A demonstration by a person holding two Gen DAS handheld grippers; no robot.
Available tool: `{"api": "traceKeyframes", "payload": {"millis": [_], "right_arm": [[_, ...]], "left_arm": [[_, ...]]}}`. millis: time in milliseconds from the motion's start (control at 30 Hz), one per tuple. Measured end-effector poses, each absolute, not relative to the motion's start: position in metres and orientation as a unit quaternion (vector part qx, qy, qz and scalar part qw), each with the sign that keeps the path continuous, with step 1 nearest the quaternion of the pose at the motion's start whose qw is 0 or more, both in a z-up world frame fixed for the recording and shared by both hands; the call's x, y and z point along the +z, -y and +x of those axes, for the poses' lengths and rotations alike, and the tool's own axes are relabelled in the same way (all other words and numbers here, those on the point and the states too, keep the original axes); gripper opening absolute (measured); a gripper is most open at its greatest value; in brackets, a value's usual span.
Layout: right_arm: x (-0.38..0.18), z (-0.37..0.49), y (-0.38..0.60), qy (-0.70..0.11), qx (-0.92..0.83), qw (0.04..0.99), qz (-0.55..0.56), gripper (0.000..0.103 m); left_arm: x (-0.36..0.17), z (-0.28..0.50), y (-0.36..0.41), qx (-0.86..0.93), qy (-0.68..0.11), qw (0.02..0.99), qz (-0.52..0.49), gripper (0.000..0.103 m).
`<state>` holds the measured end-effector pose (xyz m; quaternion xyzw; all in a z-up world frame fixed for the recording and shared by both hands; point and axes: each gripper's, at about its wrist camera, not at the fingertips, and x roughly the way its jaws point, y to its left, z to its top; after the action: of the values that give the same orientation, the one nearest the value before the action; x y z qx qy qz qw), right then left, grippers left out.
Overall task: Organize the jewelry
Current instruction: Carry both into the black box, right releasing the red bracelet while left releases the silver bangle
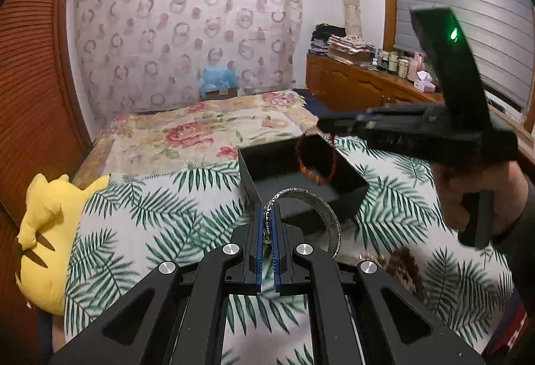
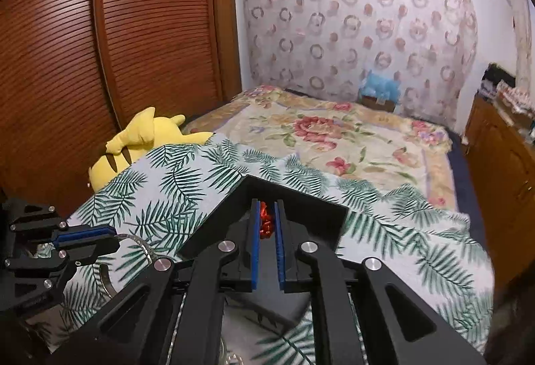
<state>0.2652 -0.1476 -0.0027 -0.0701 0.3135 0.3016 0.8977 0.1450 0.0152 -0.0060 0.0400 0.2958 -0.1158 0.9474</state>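
My left gripper (image 1: 269,207) is shut on a silver engraved bangle (image 1: 321,207), which stands out to the right of its blue pads, just short of an open black box (image 1: 247,171) on the palm-leaf sheet. The right gripper (image 1: 322,124), held by a hand, hovers over the box with a red beaded bracelet (image 1: 314,177) dangling at its tips. In the right wrist view the bracelet (image 2: 265,221) sits between the blue pads of the right gripper (image 2: 266,207), which stand slightly apart with a dark gap on the beads' right side. The box (image 2: 301,207) lies right below. The left gripper (image 2: 113,239) and bangle (image 2: 145,248) are at lower left.
A yellow plush toy (image 1: 43,231) lies at the bed's left edge by the wooden wardrobe (image 1: 30,97). A brown, blurred item (image 1: 404,268) rests on the sheet at lower right. A floral blanket (image 1: 200,130) covers the far bed. A cluttered dresser (image 1: 351,84) lines the right wall.
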Motion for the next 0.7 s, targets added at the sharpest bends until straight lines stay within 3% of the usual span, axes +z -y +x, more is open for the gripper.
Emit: {"api": "traceKeyframes", "payload": {"millis": [33,100,700], "right_arm": [[-0.006,0.269,0.147,-0.319,0.298,0.897,-0.072,0.032],[-0.009,0.274,0.15,-0.32,0.29,0.899,-0.07,0.042],[-0.039,0.228,0.22,-0.332,0.265,0.903,-0.068,0.042]], "left_arm": [[-0.005,0.15,-0.015,-0.114,-0.296,0.948,0.04,0.003],[-0.005,0.158,-0.012,-0.113,-0.296,0.948,0.041,0.003],[-0.027,0.229,0.026,-0.105,-0.328,0.937,0.059,0.004]]}}
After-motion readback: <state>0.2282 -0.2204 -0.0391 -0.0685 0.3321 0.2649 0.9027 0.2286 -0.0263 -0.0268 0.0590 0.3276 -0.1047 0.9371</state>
